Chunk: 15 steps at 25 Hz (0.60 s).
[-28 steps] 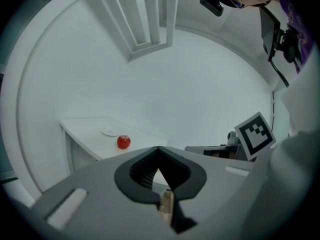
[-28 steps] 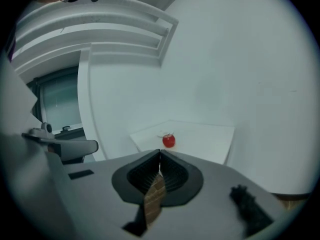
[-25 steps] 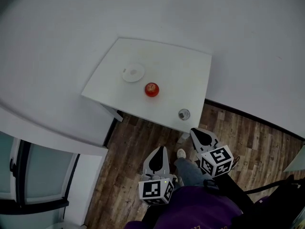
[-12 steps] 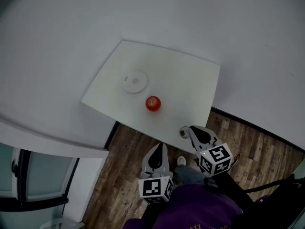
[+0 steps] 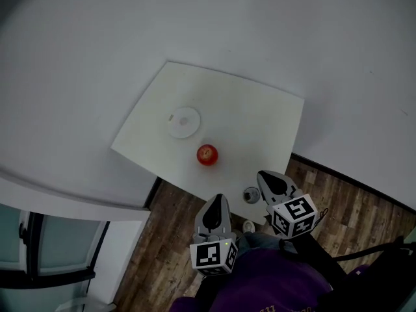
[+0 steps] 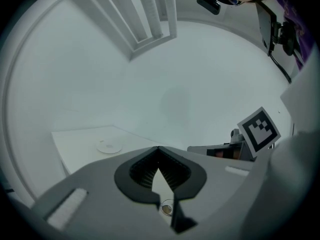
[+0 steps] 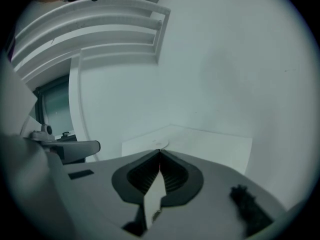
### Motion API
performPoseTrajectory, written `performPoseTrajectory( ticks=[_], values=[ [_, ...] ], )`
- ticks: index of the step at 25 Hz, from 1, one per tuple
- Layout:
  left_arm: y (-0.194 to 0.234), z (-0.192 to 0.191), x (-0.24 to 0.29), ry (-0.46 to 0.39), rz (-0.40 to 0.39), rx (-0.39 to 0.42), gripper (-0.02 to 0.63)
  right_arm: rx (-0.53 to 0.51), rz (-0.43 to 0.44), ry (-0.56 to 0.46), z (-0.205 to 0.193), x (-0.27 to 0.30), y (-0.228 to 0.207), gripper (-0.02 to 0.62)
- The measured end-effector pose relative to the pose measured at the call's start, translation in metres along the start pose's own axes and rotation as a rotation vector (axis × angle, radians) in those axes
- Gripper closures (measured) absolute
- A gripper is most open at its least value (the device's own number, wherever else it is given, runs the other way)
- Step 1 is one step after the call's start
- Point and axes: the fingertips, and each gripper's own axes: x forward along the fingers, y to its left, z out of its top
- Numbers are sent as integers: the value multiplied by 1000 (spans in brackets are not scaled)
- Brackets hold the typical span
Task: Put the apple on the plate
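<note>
The red apple (image 5: 207, 155) sits on the white table (image 5: 260, 119), toward its near edge, not on the plate. The small white plate (image 5: 183, 121) lies just beyond it and slightly left, the two close but apart, and nothing rests on the plate. To the apple's right, at the table's near edge, stands a small round cup-like container (image 5: 251, 195), well clear of the fruit. The left gripper (image 5: 219, 199) hangs just off the near edge, over the wood plank floor (image 5: 338, 194), pointing toward the table. In its own view its jaws are pressed together at the tips with nothing between them, and the plate (image 6: 109, 147) shows on the tabletop ahead and to the left. The right gripper (image 5: 263, 175) is just beside the container, at the table's edge. Its jaws likewise meet at the tips and carry nothing. Neither gripper touches the apple. The person's purple garment (image 5: 273, 288) fills the bottom of the head view.
</note>
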Motion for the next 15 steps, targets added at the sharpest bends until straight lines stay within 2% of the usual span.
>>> performPoseTrajectory(
  ticks=[8,15],
  values=[
    [20,10,22,-3,21,16,598,12,-20,4,8,20,-18,584],
    [41,27,55,-2,-14,-1,578,-1,-32,-11,34,51,-24,584]
  ],
)
